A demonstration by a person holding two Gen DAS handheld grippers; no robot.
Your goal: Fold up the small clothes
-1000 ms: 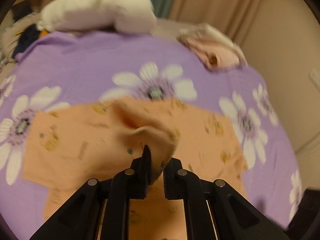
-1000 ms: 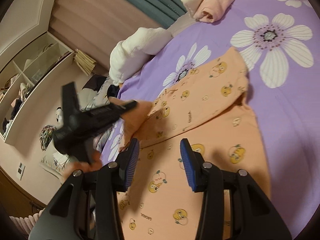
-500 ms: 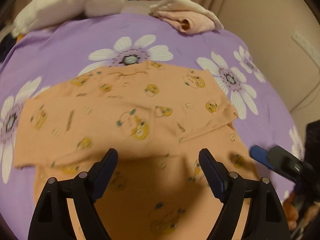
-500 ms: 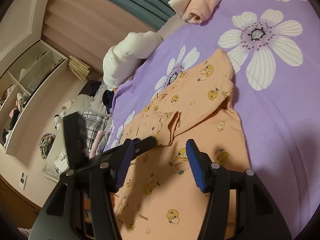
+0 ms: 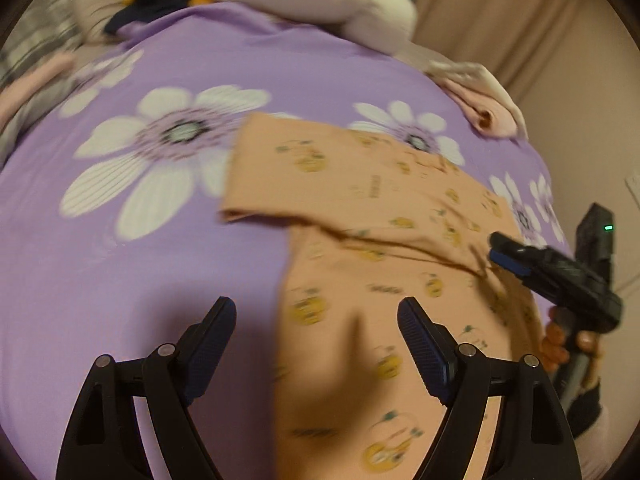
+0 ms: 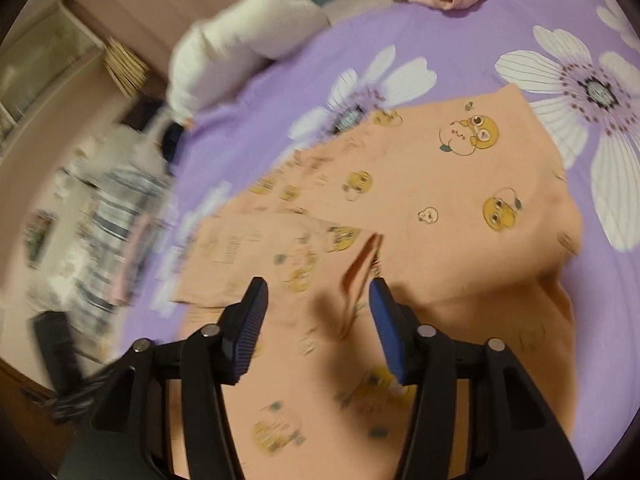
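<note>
The orange shirt [image 5: 360, 208] lies flat on the purple bed cover [image 5: 120, 264], with one sleeve already folded across its body. The left gripper [image 5: 316, 344] hangs over the shirt's left edge with its fingers spread wide and nothing between them. The right gripper [image 6: 316, 320] is over the middle of the shirt; its fingers are closing, a small raised fold of cloth stands just ahead of them, but the pads do not press on it.

To do this step well, I think each gripper should take one edge at the same height of the shirt. Both should pinch only the layers to be turned, lift low, and lay the fold straight so the sleeve does not slip out.
</note>
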